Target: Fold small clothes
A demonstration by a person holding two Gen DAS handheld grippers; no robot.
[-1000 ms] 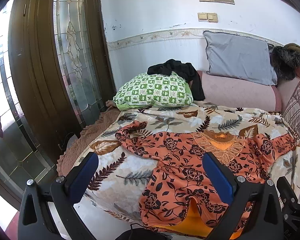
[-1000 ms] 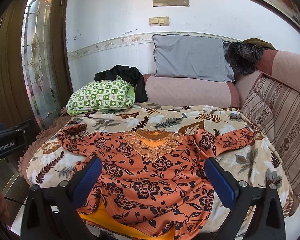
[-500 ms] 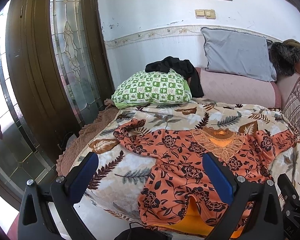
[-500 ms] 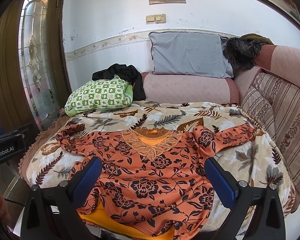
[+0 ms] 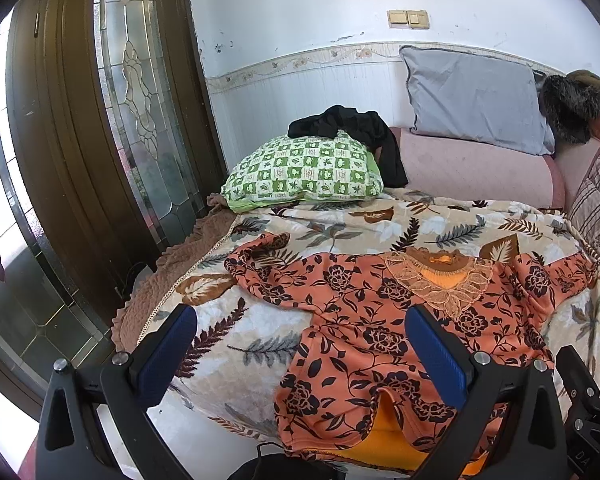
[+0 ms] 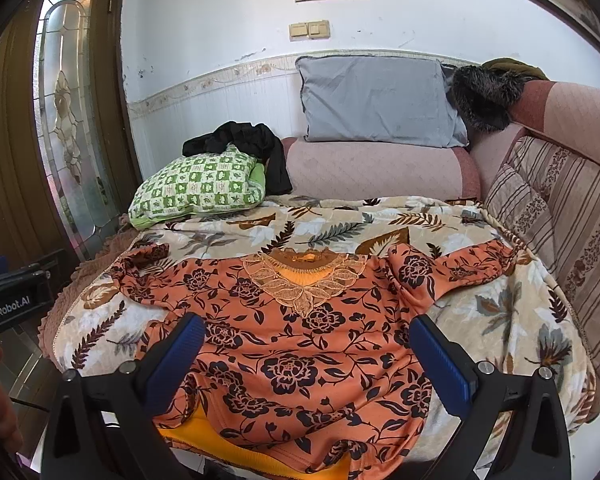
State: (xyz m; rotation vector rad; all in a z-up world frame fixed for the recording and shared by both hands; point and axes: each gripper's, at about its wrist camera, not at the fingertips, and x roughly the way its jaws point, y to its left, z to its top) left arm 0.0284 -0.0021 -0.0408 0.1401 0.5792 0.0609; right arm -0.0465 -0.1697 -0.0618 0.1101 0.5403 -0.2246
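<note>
An orange top with black flowers and a lace neckline (image 6: 300, 328) lies spread flat on a leaf-print blanket (image 6: 500, 320), sleeves out to both sides, hem hanging over the near edge and showing a yellow lining. It also shows in the left wrist view (image 5: 380, 320). My left gripper (image 5: 300, 344) is open and empty, held before the top's left side near the hem. My right gripper (image 6: 306, 348) is open and empty, held above the lower middle of the top. Part of the left gripper's body (image 6: 8, 300) shows at the left of the right wrist view.
A green checked pillow (image 6: 196, 188) with a black garment (image 6: 252, 140) on it lies at the back left. A grey pillow (image 6: 376, 100), pink bolster (image 6: 376, 172) and striped cushions (image 6: 540, 208) line the back and right. A wooden glass door (image 5: 100, 140) stands left.
Both views have shifted slightly, the cameras rising and drawing back a little. The top lies unmoved and both grippers stay open.
</note>
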